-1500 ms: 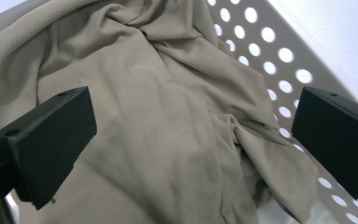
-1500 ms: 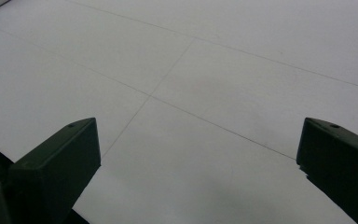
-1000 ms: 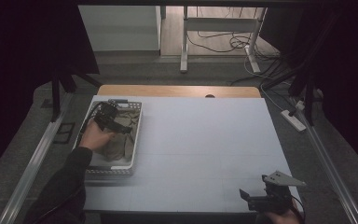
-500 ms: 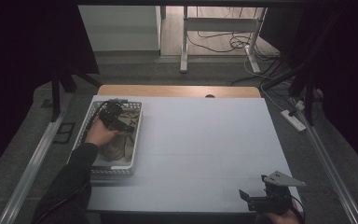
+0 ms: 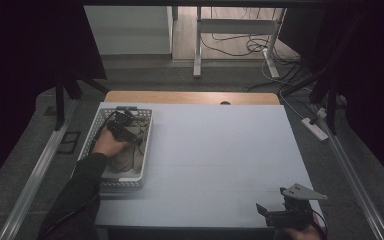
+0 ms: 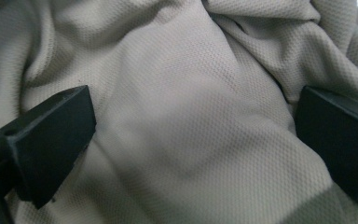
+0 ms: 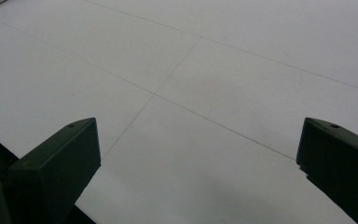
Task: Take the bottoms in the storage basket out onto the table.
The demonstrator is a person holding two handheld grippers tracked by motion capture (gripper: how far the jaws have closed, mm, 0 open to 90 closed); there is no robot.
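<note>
Left gripper (image 6: 193,135) lowered into basket (image 5: 145,145), jaws spread

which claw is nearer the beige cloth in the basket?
Left. The left claw is open with its jaws pressed into the beige cloth in the basket. The right claw hovers open at the table's near right corner.

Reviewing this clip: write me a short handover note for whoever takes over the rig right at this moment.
Left gripper: jaws wide open, pressed down on the beige cloth in the white basket at the table's left.
Right gripper: open, holding nothing, over the bare white table at the near right corner.
Done: the cloth is reached.
Left: close on the cloth, probably lift it out onto the table.
</note>
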